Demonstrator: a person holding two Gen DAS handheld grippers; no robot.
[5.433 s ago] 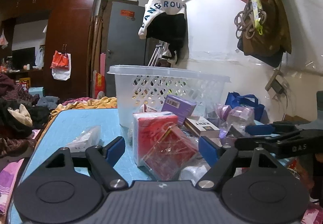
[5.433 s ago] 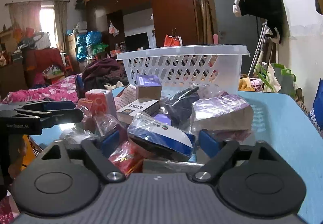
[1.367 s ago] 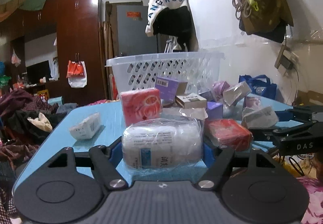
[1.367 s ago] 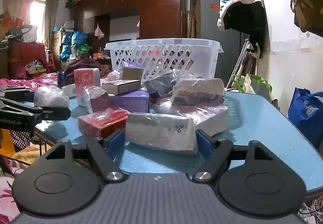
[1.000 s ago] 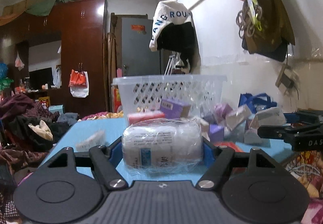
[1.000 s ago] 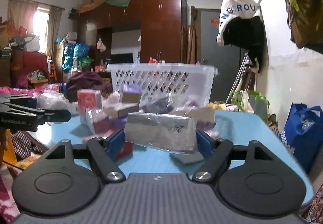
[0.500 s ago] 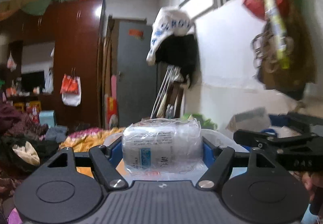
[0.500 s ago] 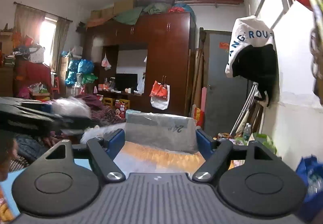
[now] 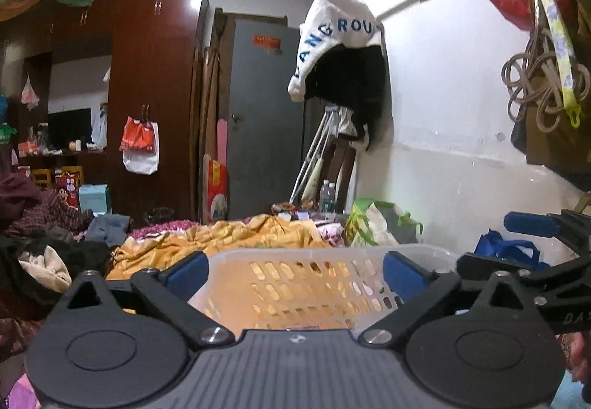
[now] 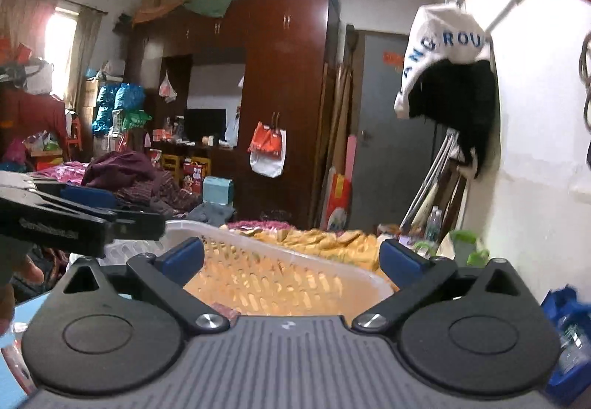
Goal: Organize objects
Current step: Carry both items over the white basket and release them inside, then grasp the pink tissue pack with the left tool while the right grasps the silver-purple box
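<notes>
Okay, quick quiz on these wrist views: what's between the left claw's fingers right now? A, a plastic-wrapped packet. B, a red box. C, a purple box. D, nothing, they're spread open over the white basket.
D: the left claw is open and empty, with only the white basket showing in its gap.

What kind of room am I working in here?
Most likely a cluttered bedroom at home: a tall wooden wardrobe, rumpled yellow bedding, and a laundry basket in front of both grippers.
</notes>
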